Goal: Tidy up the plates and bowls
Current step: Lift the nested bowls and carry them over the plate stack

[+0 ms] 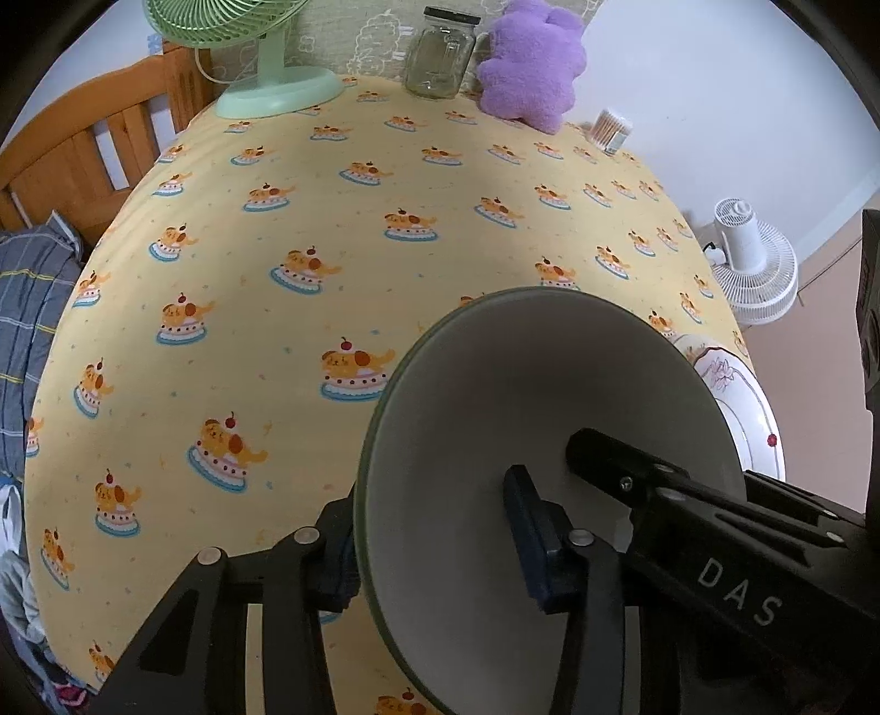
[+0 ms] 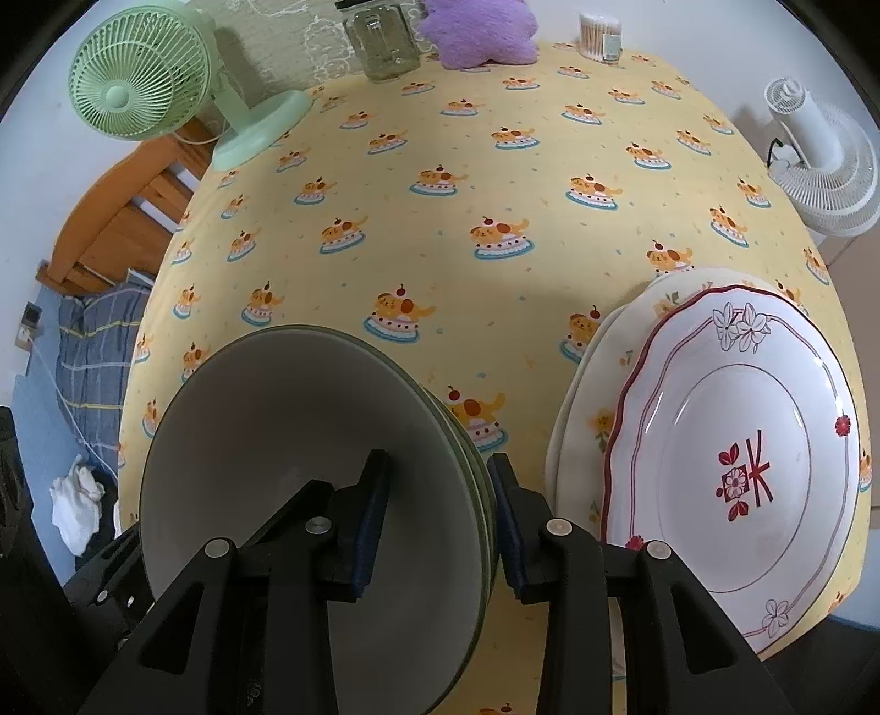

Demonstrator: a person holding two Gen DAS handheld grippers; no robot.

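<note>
A stack of grey-green bowls (image 2: pixel 286 440) stands at the table's front; it also shows in the left wrist view (image 1: pixel 522 396). My left gripper (image 1: pixel 434 544) straddles the bowl's left rim, one finger inside, one outside. My right gripper (image 2: pixel 437 517) straddles the right rim of the stack, with a small gap at each pad; it also shows in the left wrist view (image 1: pixel 687 495). To the right lies a stack of plates, a white red-trimmed plate (image 2: pixel 737 467) on top of a yellow-patterned one (image 2: pixel 594 418). The plates (image 1: pixel 742 401) peek out behind the bowl.
The yellow cartoon tablecloth (image 1: pixel 330 231) covers the table. At the back stand a green fan (image 2: pixel 137 82), a glass jar (image 2: pixel 385 44), a purple plush (image 2: pixel 478 27) and a cotton-swab box (image 2: pixel 599 33). A white fan (image 2: pixel 819 154) stands beyond the right edge, a bed (image 1: pixel 33 308) to the left.
</note>
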